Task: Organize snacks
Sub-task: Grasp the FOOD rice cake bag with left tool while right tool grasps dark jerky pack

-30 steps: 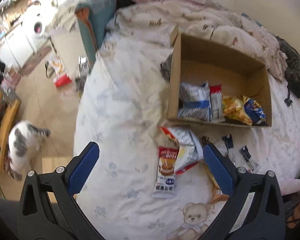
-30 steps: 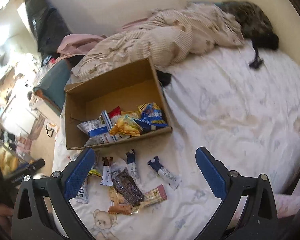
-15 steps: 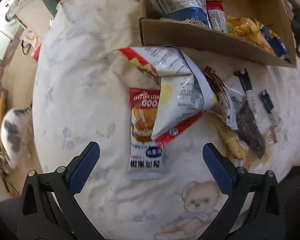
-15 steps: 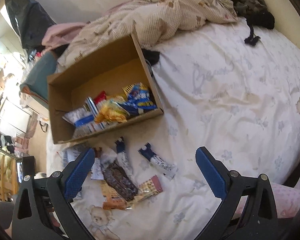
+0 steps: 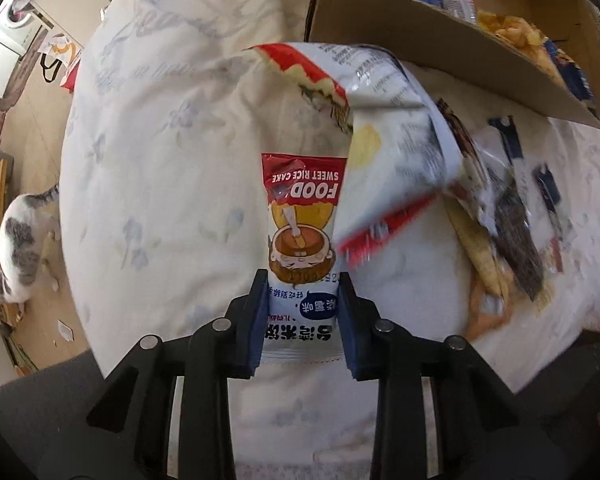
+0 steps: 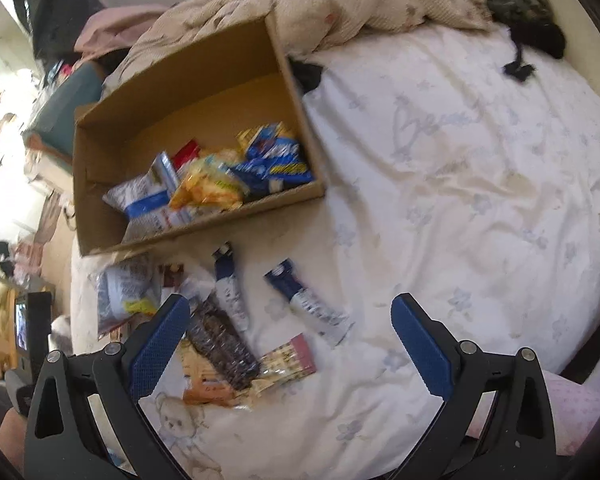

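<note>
Left wrist: hand-held gripper (image 5: 303,312) clamped on rice cake packet (image 5: 300,240) (right one (image 6: 290,354) agape).

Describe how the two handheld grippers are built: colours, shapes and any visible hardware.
Both match. The left gripper and right gripper have black angular frames with triangular cut-outs, round silver fasteners at the joints, and flat blue fingers with a finely textured face. No cables, markings or sleeves show.

Rice cake packet (image 5: 302,232) clamped lengthwise; cardboard box (image 6: 204,80) part-filled.
</note>
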The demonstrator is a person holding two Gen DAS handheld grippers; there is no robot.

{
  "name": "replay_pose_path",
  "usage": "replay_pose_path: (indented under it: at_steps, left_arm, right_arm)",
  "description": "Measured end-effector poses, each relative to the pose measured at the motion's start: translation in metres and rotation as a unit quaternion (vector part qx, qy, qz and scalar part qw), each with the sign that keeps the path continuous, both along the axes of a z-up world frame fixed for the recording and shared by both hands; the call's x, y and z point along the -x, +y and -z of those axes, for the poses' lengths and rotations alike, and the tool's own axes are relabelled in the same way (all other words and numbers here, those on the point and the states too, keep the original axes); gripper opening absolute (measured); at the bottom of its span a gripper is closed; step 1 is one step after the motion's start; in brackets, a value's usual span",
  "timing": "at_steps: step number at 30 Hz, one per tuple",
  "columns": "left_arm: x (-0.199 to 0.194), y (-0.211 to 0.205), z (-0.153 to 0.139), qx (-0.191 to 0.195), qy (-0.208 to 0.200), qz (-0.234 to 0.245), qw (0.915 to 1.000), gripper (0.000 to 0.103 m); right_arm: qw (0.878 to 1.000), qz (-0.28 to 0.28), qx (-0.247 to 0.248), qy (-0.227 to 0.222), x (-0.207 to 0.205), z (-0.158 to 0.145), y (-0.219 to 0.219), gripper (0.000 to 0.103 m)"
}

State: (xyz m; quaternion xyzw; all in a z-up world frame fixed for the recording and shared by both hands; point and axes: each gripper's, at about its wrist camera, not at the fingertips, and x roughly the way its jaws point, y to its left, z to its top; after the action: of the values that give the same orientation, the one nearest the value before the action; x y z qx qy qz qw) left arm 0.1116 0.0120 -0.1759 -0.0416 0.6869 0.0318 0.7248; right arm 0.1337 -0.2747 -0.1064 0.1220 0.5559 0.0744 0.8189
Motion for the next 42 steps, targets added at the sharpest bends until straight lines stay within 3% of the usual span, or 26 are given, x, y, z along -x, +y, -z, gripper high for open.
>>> replay_pose_path:
  at_steps: [5,8,11,15,20,23,27,35,42]
  left_arm:
    - [0.024,0.006,-0.035,0.017,-0.025,-0.003,0.9995,0.028]
    - [0.034,0.009,-0.054,0.014,-0.056,-0.004,0.9983,0.028]
    - [0.049,0.004,-0.065,0.026,-0.077,-0.012,0.9966,0.028]
    - [0.04,0.006,-0.08,0.021,-0.106,-0.014,0.9941,0.028]
    - [0.028,0.013,-0.079,0.025,-0.116,-0.016,0.9928,0.028]
    - [0.027,0.013,-0.077,0.028,-0.115,-0.017,0.9928,0.028]
    - [0.027,0.012,-0.078,0.033,-0.115,-0.017,0.9926,0.028]
    - [0.027,0.01,-0.078,0.038,-0.116,-0.016,0.9924,0.028]
    - [0.029,0.004,-0.08,0.024,-0.125,-0.005,0.9919,0.028]
  right_arm:
    - [0.996,-0.072,-0.005,0.058,-0.009,0.023,0.025,0.102]
    - [0.988,-0.121,0.021,0.092,-0.011,0.042,0.048,0.101]
    - [0.974,-0.193,0.074,0.096,-0.009,0.057,0.078,0.101]
    - [0.954,-0.258,0.118,0.101,-0.004,0.076,0.106,0.097]
    - [0.951,-0.268,0.111,0.109,-0.004,0.088,0.116,0.097]
    - [0.952,-0.269,0.079,0.125,-0.003,0.091,0.115,0.074]
    - [0.949,-0.287,0.077,0.105,0.007,0.079,0.121,0.057]
    - [0.953,-0.281,0.05,0.098,0.035,0.059,0.108,0.054]
    - [0.966,-0.233,0.006,0.108,0.042,0.05,0.085,0.054]
